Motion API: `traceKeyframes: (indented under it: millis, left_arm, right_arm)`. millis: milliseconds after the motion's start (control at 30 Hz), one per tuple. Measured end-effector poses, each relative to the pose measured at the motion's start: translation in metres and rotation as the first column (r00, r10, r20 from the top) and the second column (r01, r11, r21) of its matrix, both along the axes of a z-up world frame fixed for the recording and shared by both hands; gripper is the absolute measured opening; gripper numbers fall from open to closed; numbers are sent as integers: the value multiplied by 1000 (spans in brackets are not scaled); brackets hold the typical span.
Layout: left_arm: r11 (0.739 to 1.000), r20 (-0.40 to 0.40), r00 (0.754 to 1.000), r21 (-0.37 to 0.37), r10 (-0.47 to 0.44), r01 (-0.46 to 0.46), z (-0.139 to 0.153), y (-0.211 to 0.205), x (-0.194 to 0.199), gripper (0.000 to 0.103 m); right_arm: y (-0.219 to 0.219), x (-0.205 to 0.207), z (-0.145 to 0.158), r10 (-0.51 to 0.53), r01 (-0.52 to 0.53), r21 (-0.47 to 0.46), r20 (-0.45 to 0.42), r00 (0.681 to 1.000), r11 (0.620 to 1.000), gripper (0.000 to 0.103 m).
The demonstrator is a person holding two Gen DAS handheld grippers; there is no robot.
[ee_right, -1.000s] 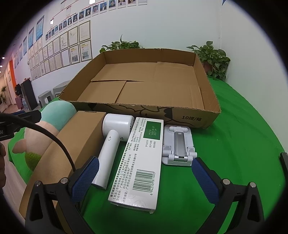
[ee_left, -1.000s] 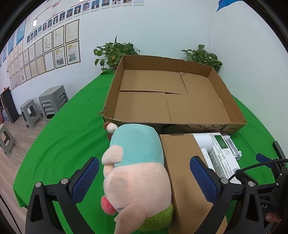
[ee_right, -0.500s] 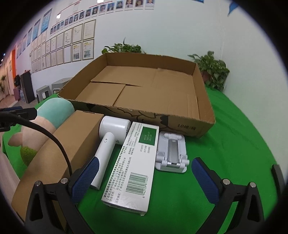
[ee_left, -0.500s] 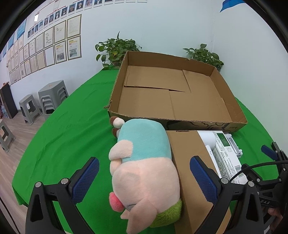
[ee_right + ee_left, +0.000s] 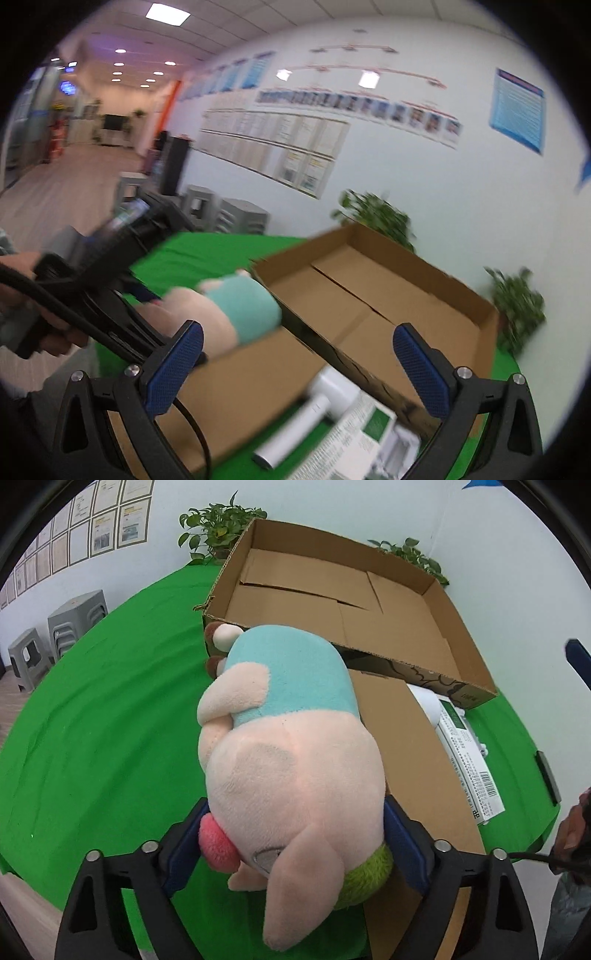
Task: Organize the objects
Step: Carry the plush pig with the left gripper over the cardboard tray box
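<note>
My left gripper (image 5: 291, 845) is shut on the head of a plush pig (image 5: 291, 746) with a teal body, which lies on the green table beside a closed brown box (image 5: 410, 760). The pig also shows in the right wrist view (image 5: 225, 306). A large open cardboard tray box (image 5: 332, 602) stands behind them, with nothing inside. My right gripper (image 5: 299, 365) is open and empty, raised above the brown box (image 5: 251, 387) and tilted up toward the wall. A white hair dryer (image 5: 314, 413) and a white-green carton (image 5: 469, 760) lie to the right.
The table is covered in green cloth (image 5: 96, 716). Potted plants (image 5: 218, 528) stand behind the tray box. Grey stools (image 5: 55, 627) stand on the floor at the left. A white phone stand (image 5: 399, 450) lies by the carton.
My left gripper has moved forward and shut on the plush pig's head. My right gripper has lifted and swung up and left, so its view is blurred.
</note>
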State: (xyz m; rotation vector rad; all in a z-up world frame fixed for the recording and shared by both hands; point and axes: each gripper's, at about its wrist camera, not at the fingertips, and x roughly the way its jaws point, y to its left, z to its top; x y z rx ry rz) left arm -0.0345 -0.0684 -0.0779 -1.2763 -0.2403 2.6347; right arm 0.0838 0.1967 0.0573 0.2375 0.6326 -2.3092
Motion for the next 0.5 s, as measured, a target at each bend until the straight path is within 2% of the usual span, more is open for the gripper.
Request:
traceKeyframes:
  millis: [133, 233, 333, 467, 500]
  left_arm:
    - [999, -16, 1000, 43, 2, -1, 0, -13, 6, 72]
    - [998, -23, 1000, 56, 4, -2, 0, -21, 9, 69]
    - [999, -33, 999, 48, 18, -17, 4, -29, 17, 67]
    - [999, -47, 998, 37, 36, -34, 8, -44, 29, 66]
    - [999, -49, 998, 37, 40, -38, 9, -48, 32, 66]
  right_arm:
    - [-24, -11, 2, 129, -127, -26, 101, 987, 992, 102]
    - [-38, -32, -1, 177, -166, -67, 212, 961, 984, 102]
    - [-50, -55, -3, 215, -175, -143, 347, 913, 974, 102]
    - [-69, -88, -13, 246, -163, -203, 506, 827, 965, 102]
    - [-77, -97, -17, 262, -171, -213, 553, 791, 962, 102]
